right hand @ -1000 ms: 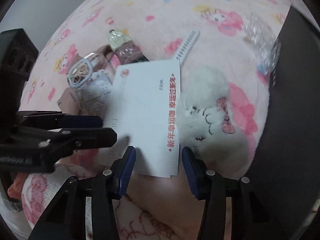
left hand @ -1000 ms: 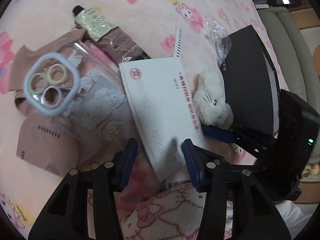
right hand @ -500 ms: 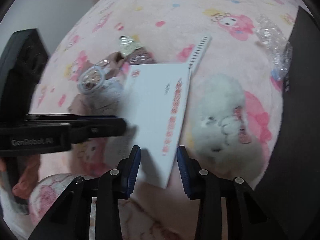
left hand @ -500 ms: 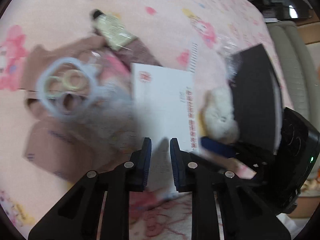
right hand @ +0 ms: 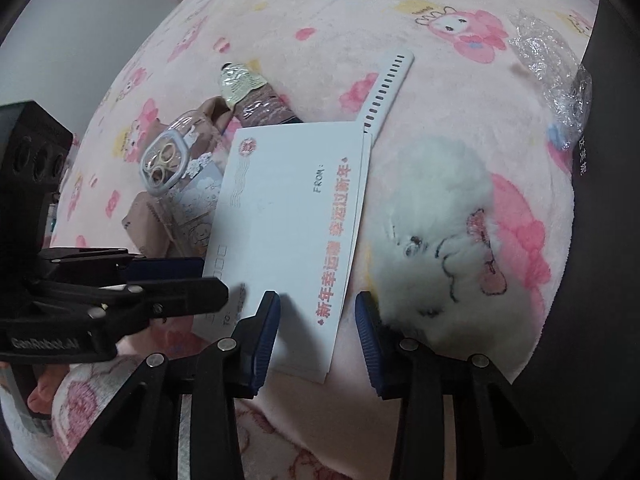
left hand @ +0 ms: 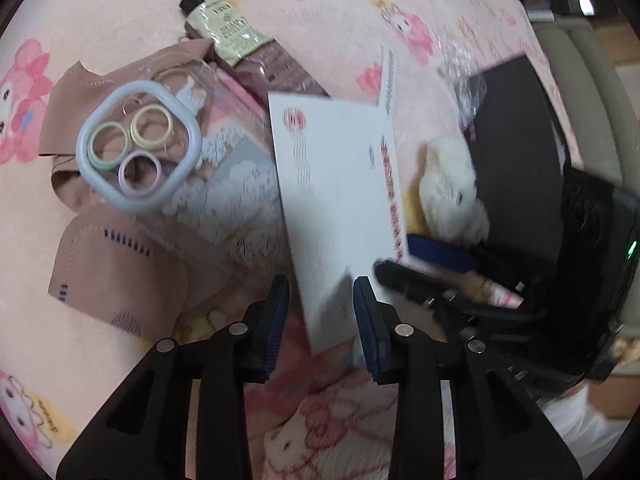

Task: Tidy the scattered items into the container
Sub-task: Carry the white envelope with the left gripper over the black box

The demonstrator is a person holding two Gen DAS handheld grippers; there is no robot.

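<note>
A white envelope [left hand: 336,208] [right hand: 288,216] lies flat on the pink blanket. My left gripper [left hand: 322,312] straddles its near corner with the jaws opening and the pads apart from the paper. My right gripper [right hand: 316,332] stands open over the envelope's near edge, beside a white plush toy [right hand: 440,240] [left hand: 452,188]. Each gripper shows in the other view: the left gripper [right hand: 208,280] at the envelope's left edge, the right gripper [left hand: 396,256] at its right. The black container [left hand: 516,152] [right hand: 608,200] stands to the right.
Left of the envelope lie a clear phone case [left hand: 140,144] [right hand: 168,160] on brown face masks [left hand: 116,272], and a hand cream tube [left hand: 236,36]. A white slotted strap [right hand: 386,84] and crumpled plastic wrap [right hand: 552,56] lie farther back. A patterned sleeve fills the bottom edge.
The left jaws closed almost fully half a second ago and have spread again. The right jaws narrowed a little. The envelope has turned slightly on the blanket.
</note>
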